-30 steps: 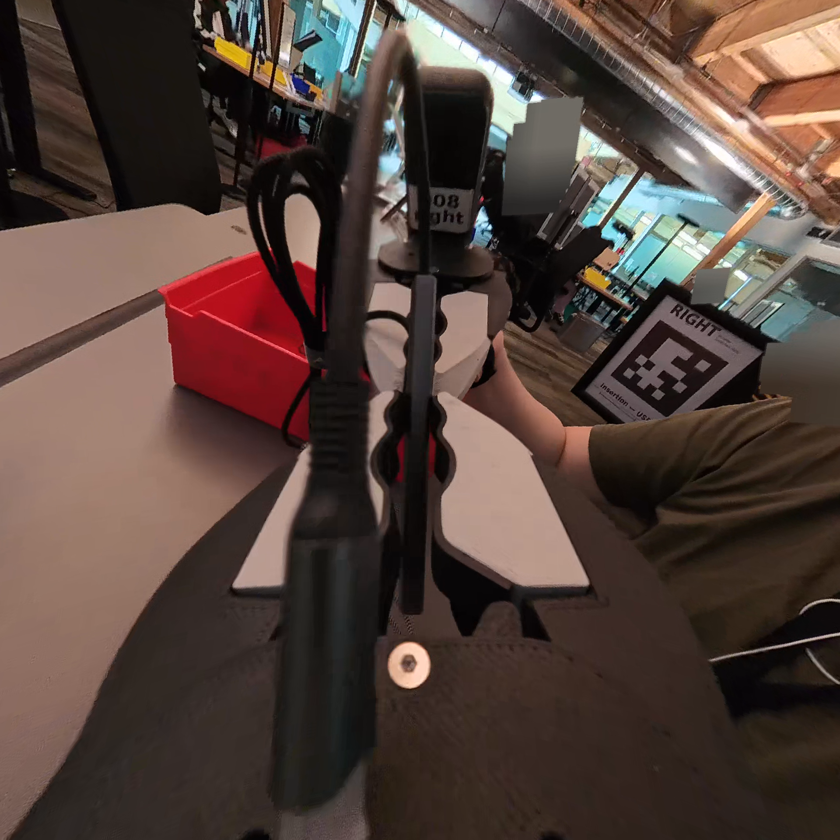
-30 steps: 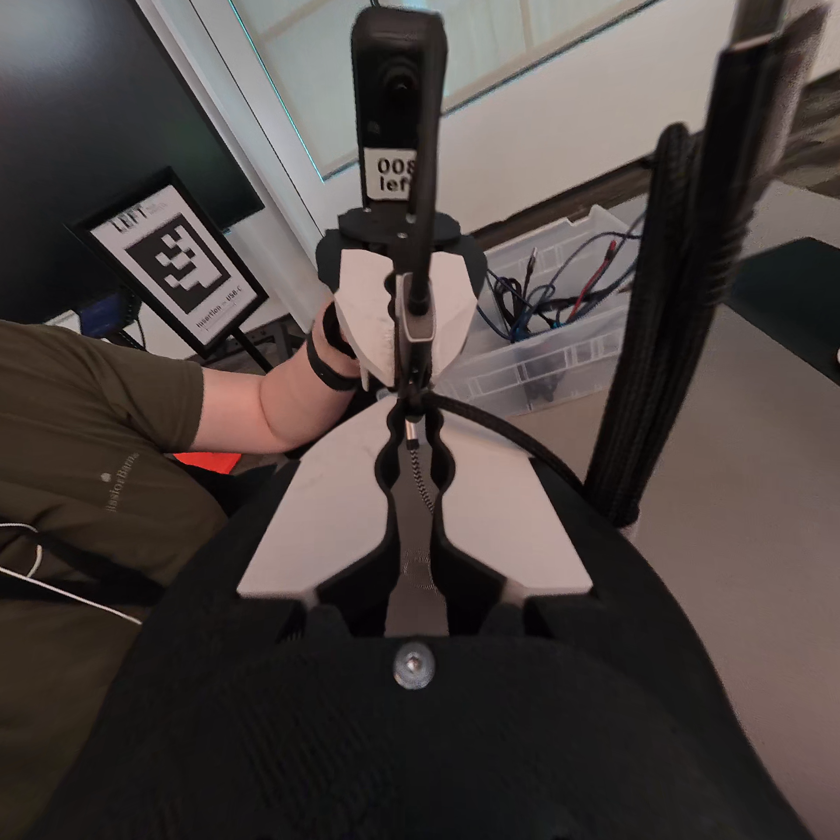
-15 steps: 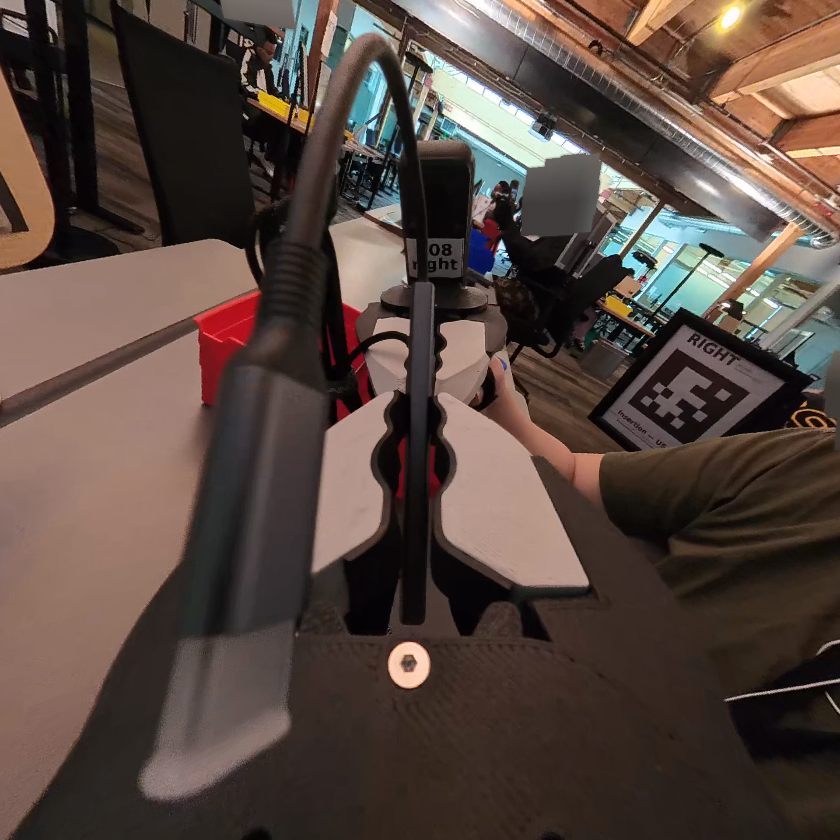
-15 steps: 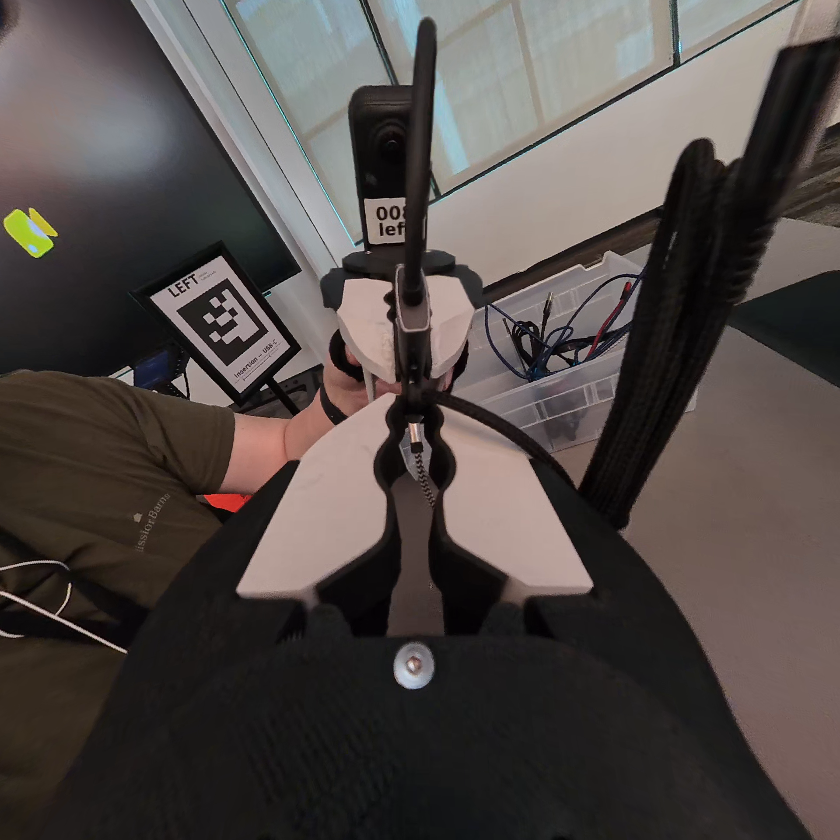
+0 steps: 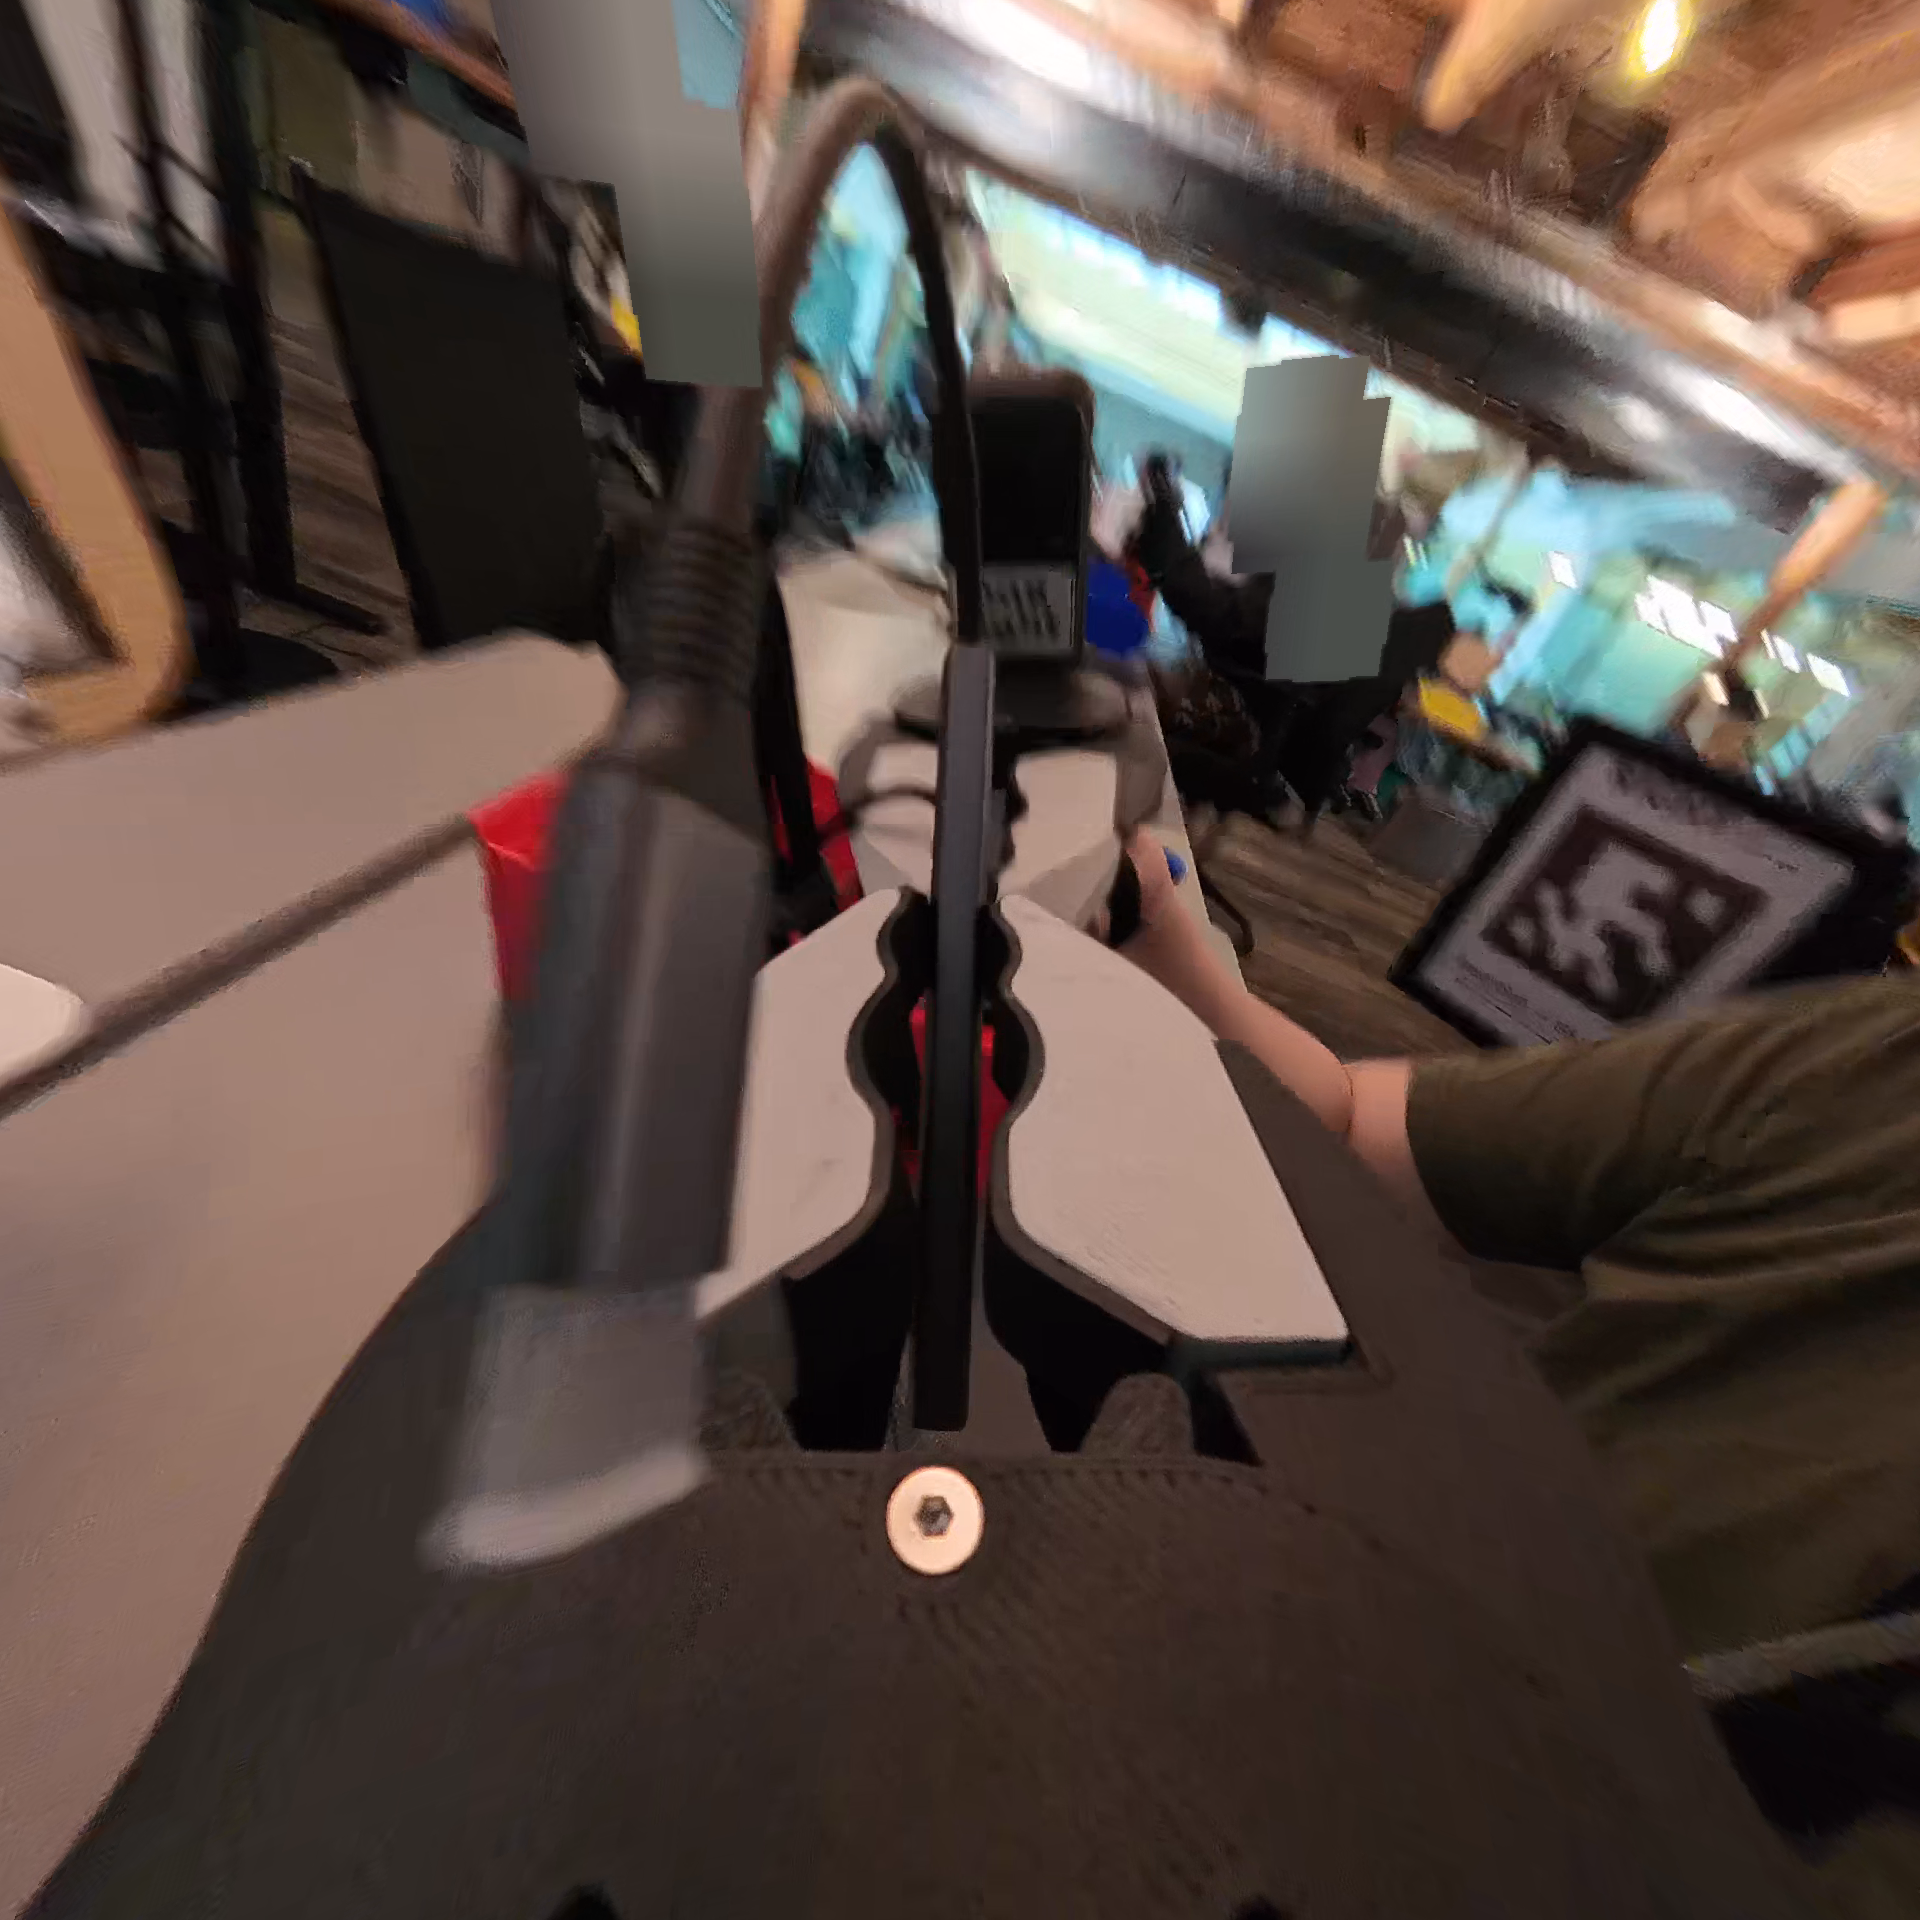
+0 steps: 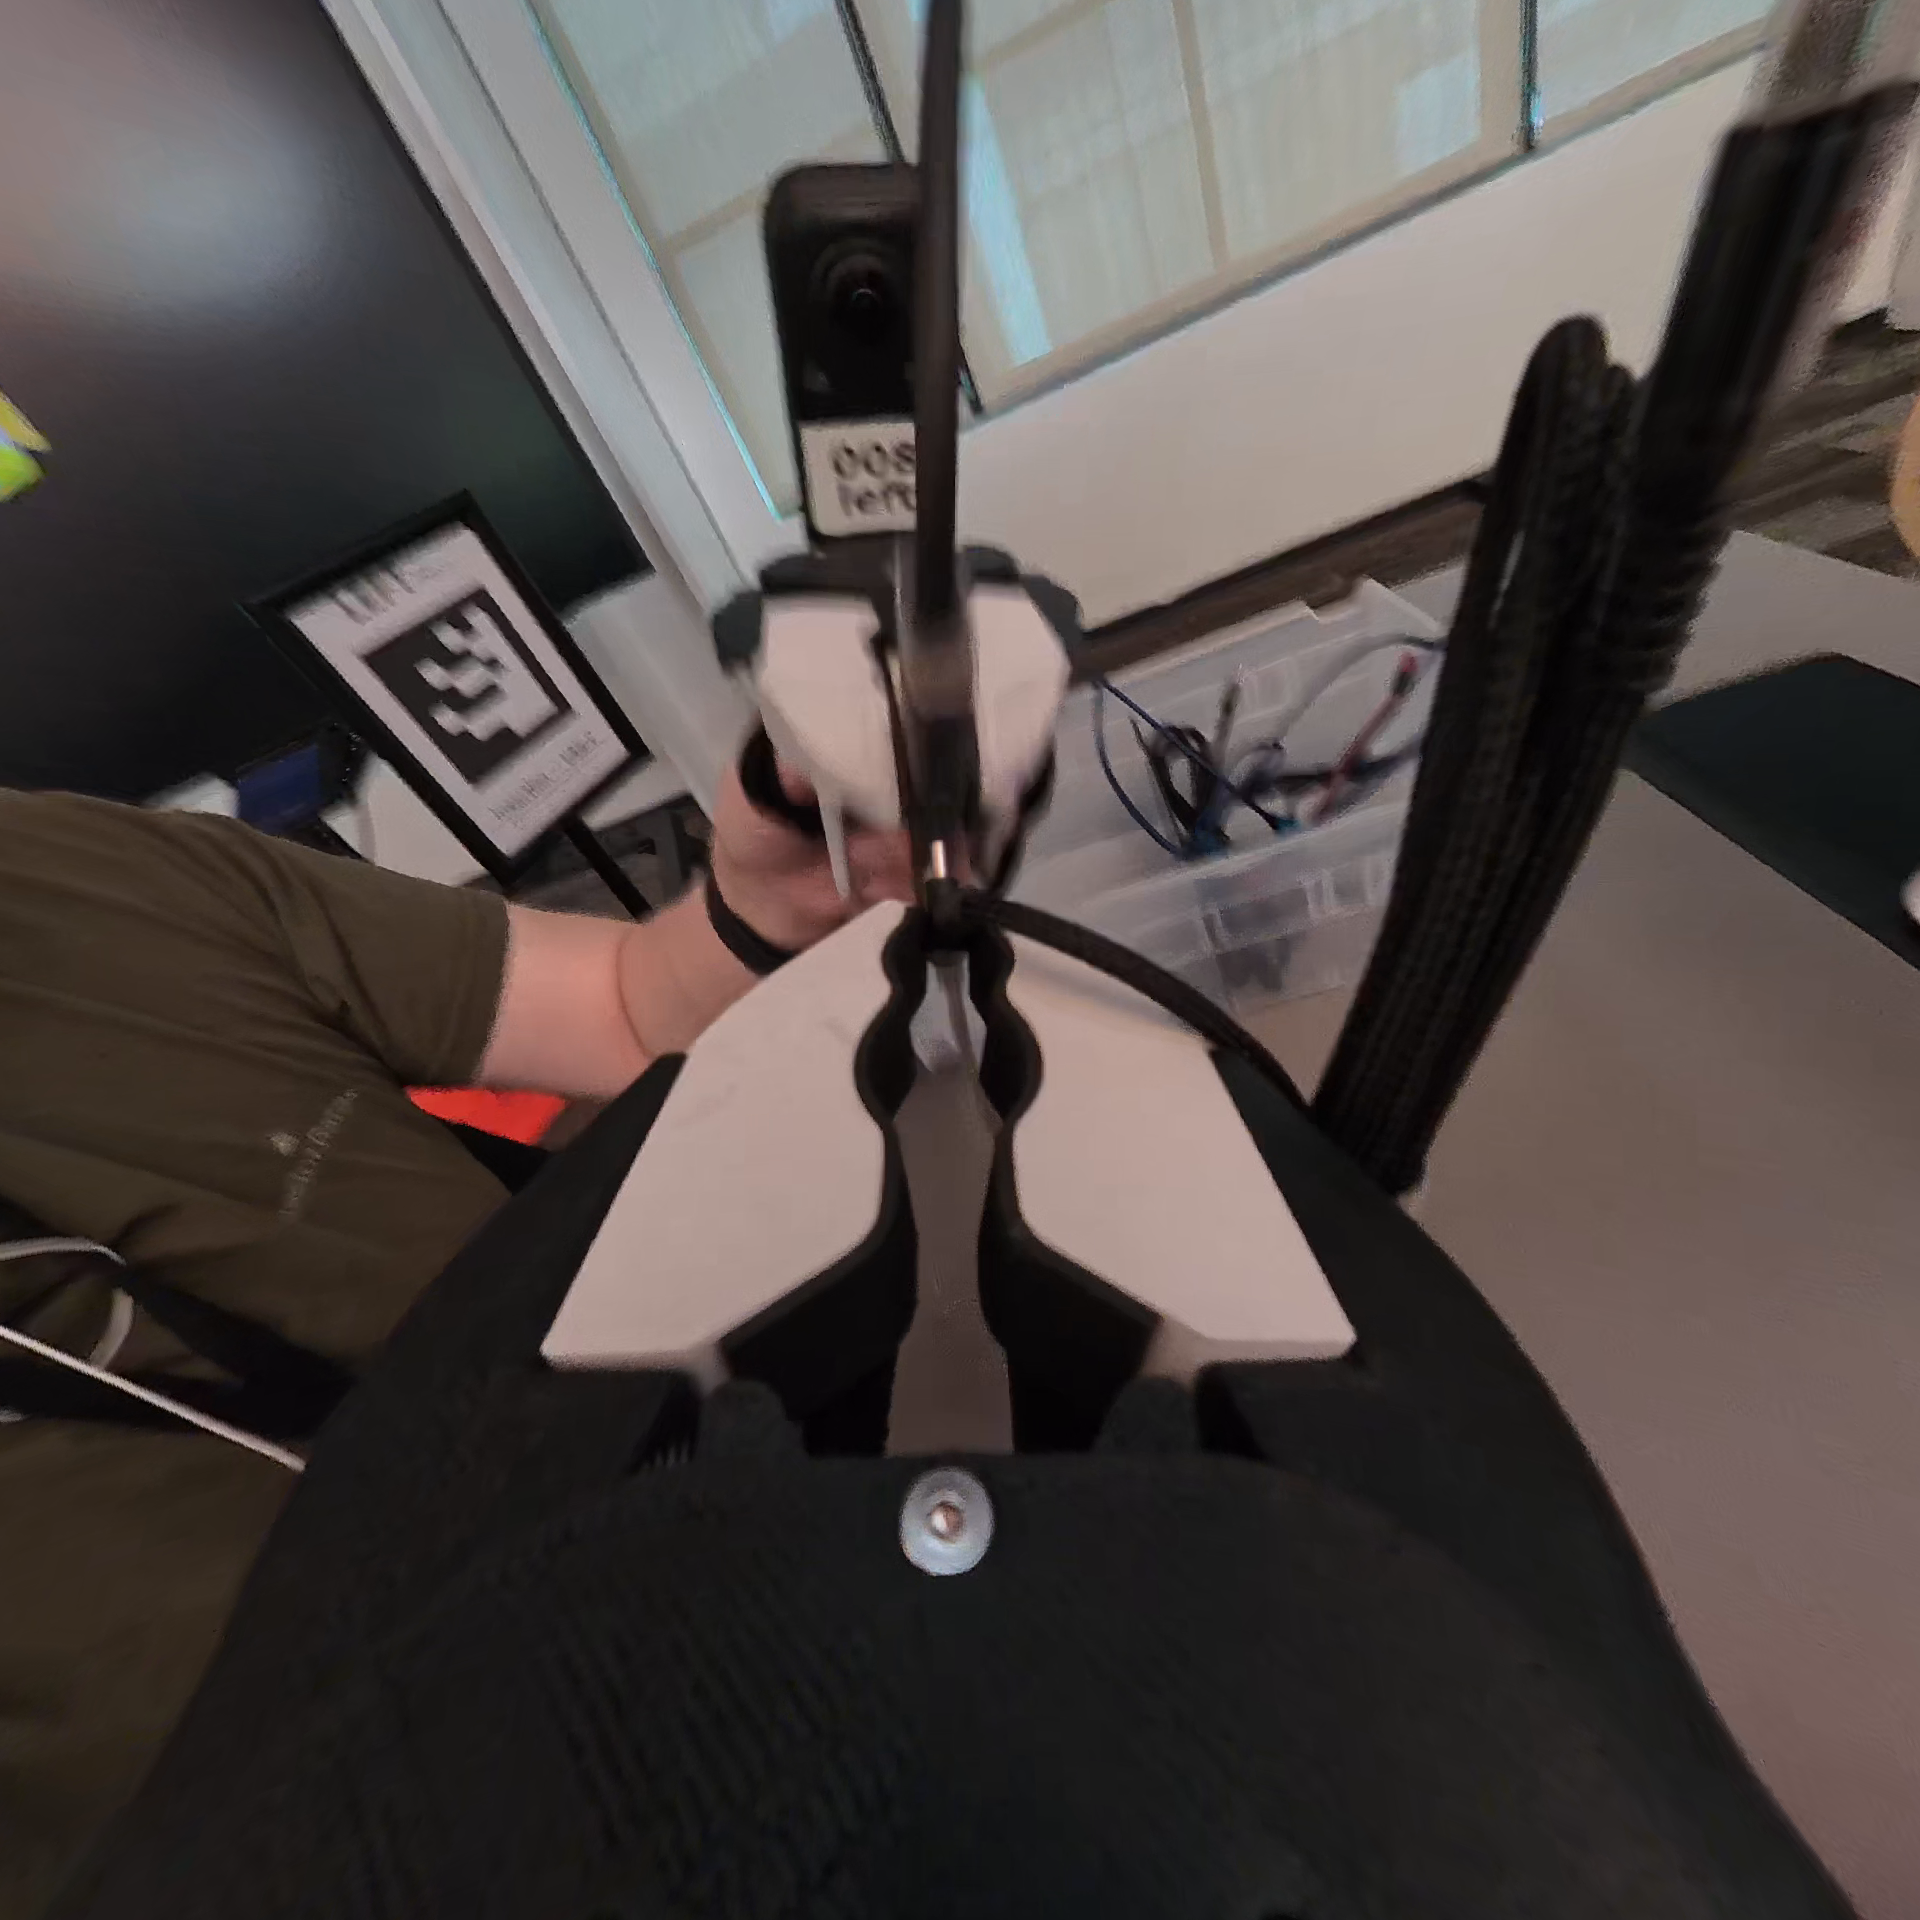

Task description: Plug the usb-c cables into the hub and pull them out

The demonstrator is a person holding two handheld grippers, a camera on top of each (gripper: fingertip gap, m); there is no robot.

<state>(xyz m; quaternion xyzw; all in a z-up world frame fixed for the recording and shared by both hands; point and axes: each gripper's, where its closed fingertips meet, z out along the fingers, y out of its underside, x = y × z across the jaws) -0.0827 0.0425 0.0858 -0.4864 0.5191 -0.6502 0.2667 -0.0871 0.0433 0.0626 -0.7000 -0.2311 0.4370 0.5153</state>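
My tongs met tip to tip.
My left gripper (image 5: 948, 925) pinched the hub (image 5: 954, 1039); my right gripper (image 6: 948, 925) pinched a cable (image 6: 1101, 961), its plug hidden at twelve o'clock.

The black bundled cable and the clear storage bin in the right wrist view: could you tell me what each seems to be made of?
The thick black bundled cable appears sheathed in woven fabric braid, matte: a ribbed, textured weave shows along its strands. The clear rectangular storage bin looks like translucent moulded plastic, slightly glossy: the coloured wires inside show through its wall. Motion blur leaves finer detail open.
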